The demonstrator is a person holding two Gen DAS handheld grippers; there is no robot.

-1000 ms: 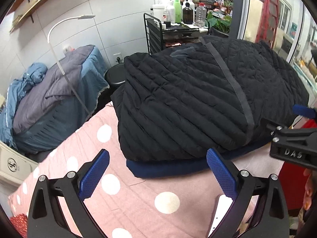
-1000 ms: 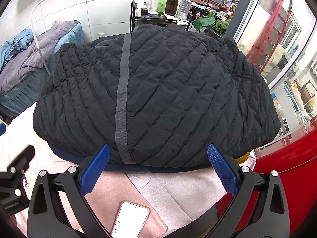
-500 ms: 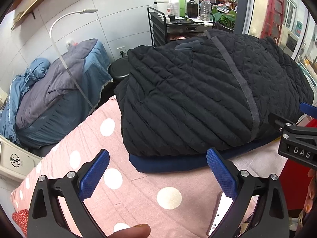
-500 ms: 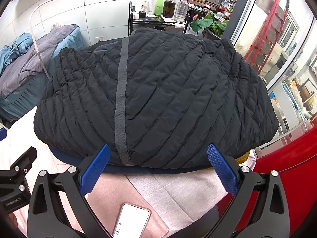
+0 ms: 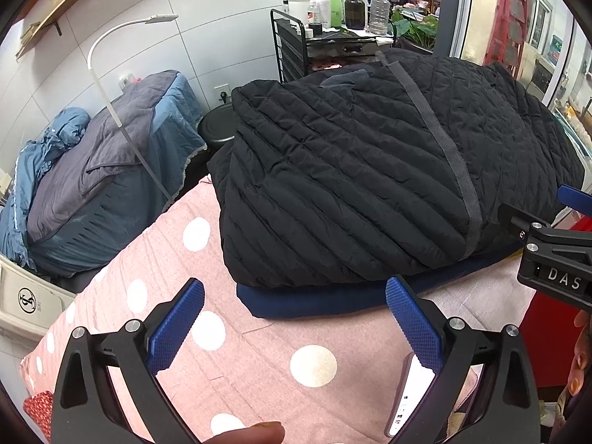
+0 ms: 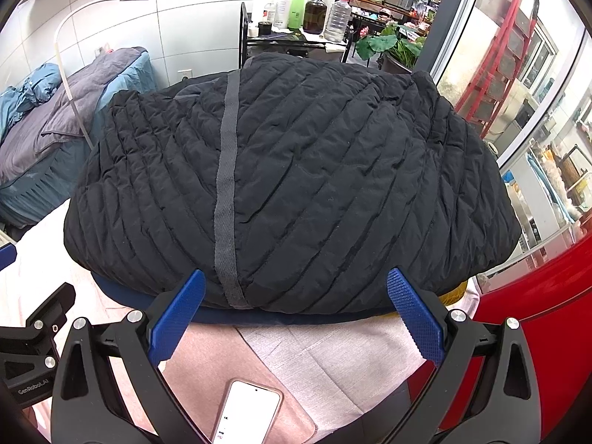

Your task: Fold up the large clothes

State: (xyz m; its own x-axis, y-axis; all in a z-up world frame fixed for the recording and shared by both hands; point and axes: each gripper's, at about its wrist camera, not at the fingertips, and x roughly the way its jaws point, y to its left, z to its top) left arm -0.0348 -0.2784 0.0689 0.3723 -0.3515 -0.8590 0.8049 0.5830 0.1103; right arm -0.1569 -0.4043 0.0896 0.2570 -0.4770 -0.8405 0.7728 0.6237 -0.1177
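- The black quilted jacket lies folded into a thick, puffy bundle, with diagonal stitch lines across its top and a grey woven band running from the far edge to the near one.
- It rests on a folded navy garment whose edge shows beneath it along the near side; in the right wrist view a sliver of yellow fabric shows under the right corner.
- The stack sits at the far part of a pink spread with white dots, and a paler pink cloth lies just in front of it.
- The left gripper hangs over the dotted spread just short of the navy edge, jaws spread wide, holding nothing and touching no cloth.
- The right gripper faces the near edge of the jacket by the grey band, jaws likewise wide apart and empty.
- A white phone lies on the pink spread below the right gripper.
- Behind the stack stands a black cart with bottles; to the left is a bed with grey and blue covers and a white gooseneck lamp.
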